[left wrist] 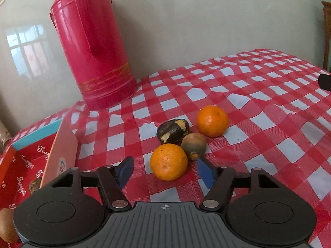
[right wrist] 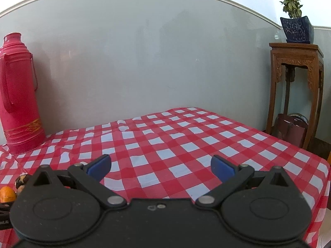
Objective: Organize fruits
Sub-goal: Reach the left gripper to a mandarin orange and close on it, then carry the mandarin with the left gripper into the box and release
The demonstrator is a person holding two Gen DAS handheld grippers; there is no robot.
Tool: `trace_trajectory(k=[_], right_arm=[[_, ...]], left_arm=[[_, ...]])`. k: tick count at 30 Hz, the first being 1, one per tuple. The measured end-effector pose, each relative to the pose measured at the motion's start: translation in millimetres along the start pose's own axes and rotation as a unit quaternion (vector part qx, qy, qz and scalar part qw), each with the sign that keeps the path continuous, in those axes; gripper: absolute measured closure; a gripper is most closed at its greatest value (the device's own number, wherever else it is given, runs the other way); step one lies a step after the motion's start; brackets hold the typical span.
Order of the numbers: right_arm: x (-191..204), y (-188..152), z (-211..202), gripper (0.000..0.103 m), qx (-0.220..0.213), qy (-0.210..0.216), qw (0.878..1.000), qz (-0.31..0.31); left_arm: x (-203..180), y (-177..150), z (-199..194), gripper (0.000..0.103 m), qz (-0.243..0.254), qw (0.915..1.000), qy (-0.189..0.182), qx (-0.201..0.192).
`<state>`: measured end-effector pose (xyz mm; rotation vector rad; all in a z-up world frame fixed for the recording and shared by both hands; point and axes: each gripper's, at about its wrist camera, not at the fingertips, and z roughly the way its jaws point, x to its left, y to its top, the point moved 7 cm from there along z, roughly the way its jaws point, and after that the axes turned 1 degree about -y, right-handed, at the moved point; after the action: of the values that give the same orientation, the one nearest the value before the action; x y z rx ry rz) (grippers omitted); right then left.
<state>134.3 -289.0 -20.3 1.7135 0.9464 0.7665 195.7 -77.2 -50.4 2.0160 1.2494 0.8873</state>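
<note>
Red-and-white checked oilcloth (left wrist: pixel 258 95) covers the surface, creased in places and butting against a pale, glossy wall (left wrist: pixel 186 26) that mirrors a window; a tall crimson thermos flask (left wrist: pixel 93 47) with gold banding stands at the back by the wall; in the right wrist view a carved wooden stand (right wrist: pixel 295 86) carries a potted plant (right wrist: pixel 293 20) in a dark blue pot beyond the surface's far corner. Four fruits sit clustered on the cloth: a near orange (left wrist: pixel 168 162), bright and pebbled; a far orange (left wrist: pixel 212 121), smoother; a blackened fruit (left wrist: pixel 172 131) with pale torn patches; and a dull brown-grey fruit (left wrist: pixel 194 145) with an orange blotch low down, touching the near orange and the blackened fruit. The left hand-held gripper (left wrist: pixel 165 172) points down at the near orange, which lies just ahead of and between its blue pads (left wrist: pixel 125 171) with a gap at each side, so nothing is gripped; the jaws stand part-way apart. At the left edge lies a red printed box (left wrist: pixel 31 165) with a pale flap, a brown fruit inside it and a kiwi (left wrist: pixel 6 225) at its near corner. The right hand-held gripper (right wrist: pixel 161 168) is spread wide with nothing in it over bare cloth; the cloth's right edge drops away near the stand, and broad clear cloth lies right of and behind the cluster.
</note>
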Motion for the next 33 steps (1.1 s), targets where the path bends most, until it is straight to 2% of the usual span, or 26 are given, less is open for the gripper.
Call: trace_trajectory(k=[2, 5, 9, 20, 33], right_arm=[[0.8, -0.5, 0.4, 0.006, 0.001, 0.002, 1.0, 0.0], [3.1, -0.9, 0.3, 0.006, 0.002, 0.002, 1.0, -0.004], [2.1, 0.9, -2.0, 0.006, -0.01, -0.015, 1.0, -0.009], [3.8, -0.5, -1.1, 0.006, -0.003, -0.006, 1.0, -0.004], [13.6, -2.6, -2.6, 0.006, 0.0, 0.004, 1.0, -0.01]], left_arm=[[-0.7, -1.2, 2.7, 0.042, 0.002, 1.0, -0.006, 0.004], [-1.8, -0.9, 5.3, 0.044, 0.004, 1.0, -0.007, 0.003], [-4.8, 1.0, 7.1, 0.063, 0.011, 0.9999, -0.007, 0.002], [-2.5, 0.4, 3.0, 0.063, 0.008, 0.9999, 0.008, -0.005], [16.1, 2.6, -23.5, 0.063, -0.015, 0.9992, 0.023, -0.031]])
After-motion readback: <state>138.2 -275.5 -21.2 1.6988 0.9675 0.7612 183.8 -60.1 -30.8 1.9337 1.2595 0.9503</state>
